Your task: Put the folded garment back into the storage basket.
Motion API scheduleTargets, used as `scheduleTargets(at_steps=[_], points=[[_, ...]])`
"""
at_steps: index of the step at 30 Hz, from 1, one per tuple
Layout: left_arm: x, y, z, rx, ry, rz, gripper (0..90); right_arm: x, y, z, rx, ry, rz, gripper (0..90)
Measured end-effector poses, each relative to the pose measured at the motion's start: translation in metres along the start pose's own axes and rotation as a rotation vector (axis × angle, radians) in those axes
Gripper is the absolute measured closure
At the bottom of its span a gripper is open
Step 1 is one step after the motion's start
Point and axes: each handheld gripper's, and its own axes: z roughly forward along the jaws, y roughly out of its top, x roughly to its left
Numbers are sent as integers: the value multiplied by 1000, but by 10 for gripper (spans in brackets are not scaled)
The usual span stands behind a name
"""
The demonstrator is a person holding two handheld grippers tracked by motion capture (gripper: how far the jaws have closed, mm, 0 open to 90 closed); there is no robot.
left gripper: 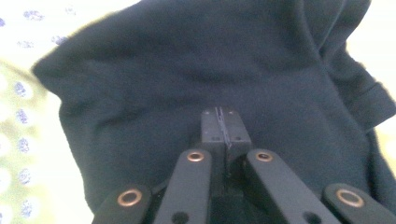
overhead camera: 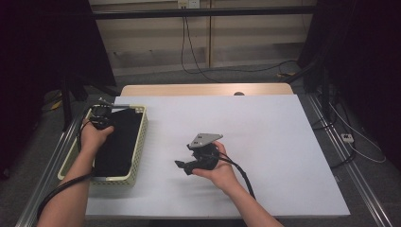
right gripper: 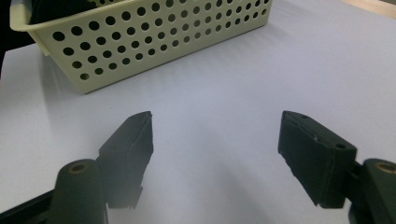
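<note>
The high view looks forward and down from the person's side, taking in the whole white worktop (overhead camera: 265, 142) and the floor beyond it. The left gripper view sits very close over dark cloth (left gripper: 196, 70), looking along its own tongs (left gripper: 223, 128). The right gripper view rides low above the worktop, facing the cream perforated basket (right gripper: 154, 42) at the left. The basket shows in the high view too.
</note>
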Motion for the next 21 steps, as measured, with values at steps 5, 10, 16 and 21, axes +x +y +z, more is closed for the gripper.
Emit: scheduleTargets(at_steps=[5, 10, 16, 21], points=[[-7, 0, 9, -7, 14, 14, 900, 0, -1, -1, -3, -3, 2, 269], [-13, 1, 10, -15, -10, 47, 900, 0, -1, 0, -8, -2, 8, 270], [-9, -3, 7, -43, -54, 19, 900, 2, -1, 0, -9, 1, 5, 270], [2, -8, -12, -46, -8, -16, 888, 0, 0, -4, -14, -7, 5, 272]])
